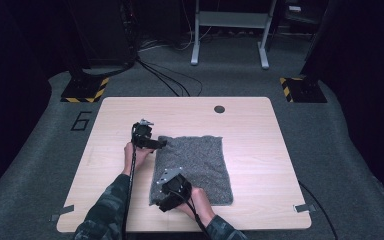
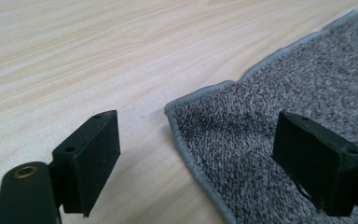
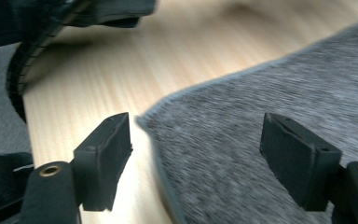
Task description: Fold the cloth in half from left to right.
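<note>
A grey speckled cloth (image 1: 197, 165) with a stitched hem lies flat on the wooden table (image 1: 250, 125). My left gripper (image 1: 161, 144) hovers at the cloth's far left corner. In the left gripper view the left gripper (image 2: 198, 128) is open, and the cloth (image 2: 284, 84) has its corner lying between the two jaws, touching neither pad. My right gripper (image 1: 164, 197) sits at the near left corner. It is open too (image 3: 198, 128); the blurred cloth (image 3: 261, 88) spreads under the gap and neither pad touches it.
A round grommet hole (image 1: 219, 109) sits in the table near its far edge. Bare wood (image 1: 115, 165) lies left of the cloth, and more to its right. Cables (image 1: 167, 80) trail over the carpet behind the table, where a white metal frame (image 1: 230, 30) stands.
</note>
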